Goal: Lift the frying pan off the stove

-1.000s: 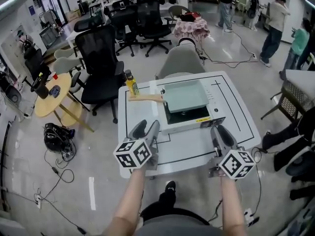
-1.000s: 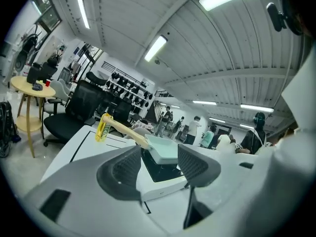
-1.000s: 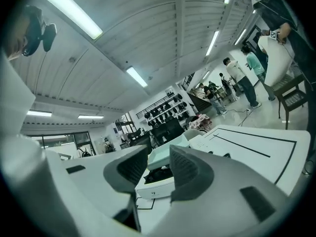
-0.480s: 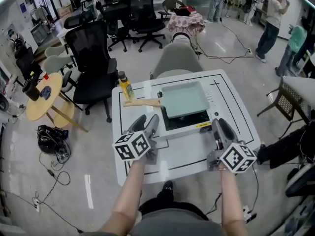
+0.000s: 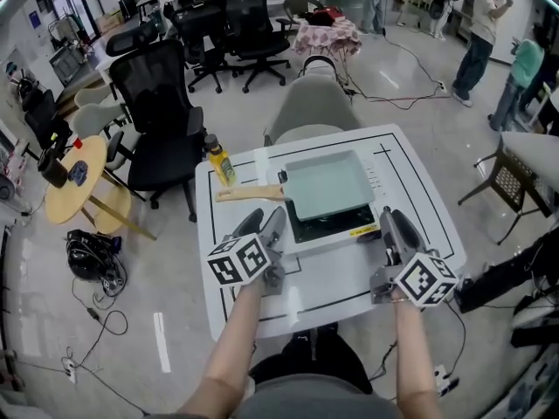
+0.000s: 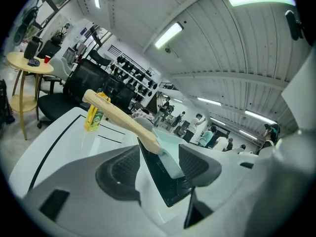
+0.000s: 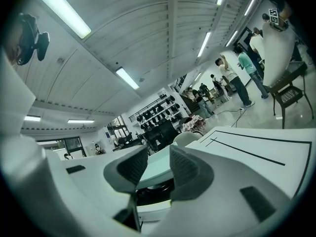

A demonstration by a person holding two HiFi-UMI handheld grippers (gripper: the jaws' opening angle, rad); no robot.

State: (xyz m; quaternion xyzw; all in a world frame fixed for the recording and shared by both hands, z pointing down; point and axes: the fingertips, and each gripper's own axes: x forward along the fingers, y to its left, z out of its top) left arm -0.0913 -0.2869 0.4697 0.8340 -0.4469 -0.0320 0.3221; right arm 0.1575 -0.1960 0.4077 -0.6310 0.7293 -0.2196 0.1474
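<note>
A pale green square frying pan (image 5: pixel 327 184) sits on the white stove (image 5: pixel 336 230) with its black top, in the middle of the white table (image 5: pixel 419 190). Its wooden handle (image 5: pixel 249 194) points left. My left gripper (image 5: pixel 262 227) hovers just in front of the handle, open and holding nothing. In the left gripper view the handle (image 6: pixel 121 120) and pan (image 6: pixel 168 154) lie ahead of the left gripper (image 6: pixel 158 167). My right gripper (image 5: pixel 391 227) is by the stove's front right corner, open and empty. The right gripper view shows the pan (image 7: pixel 153 177) beyond the right gripper (image 7: pixel 159 164).
A yellow bottle (image 5: pixel 220 166) stands at the table's back left, close to the handle's end. A grey chair (image 5: pixel 319 103) is behind the table, black office chairs (image 5: pixel 166 103) and a round wooden table (image 5: pixel 79 177) to the left. People (image 5: pixel 479 24) stand at the back right.
Both grippers have come a little closer to the stove's front. The pan and its handle have not moved.
</note>
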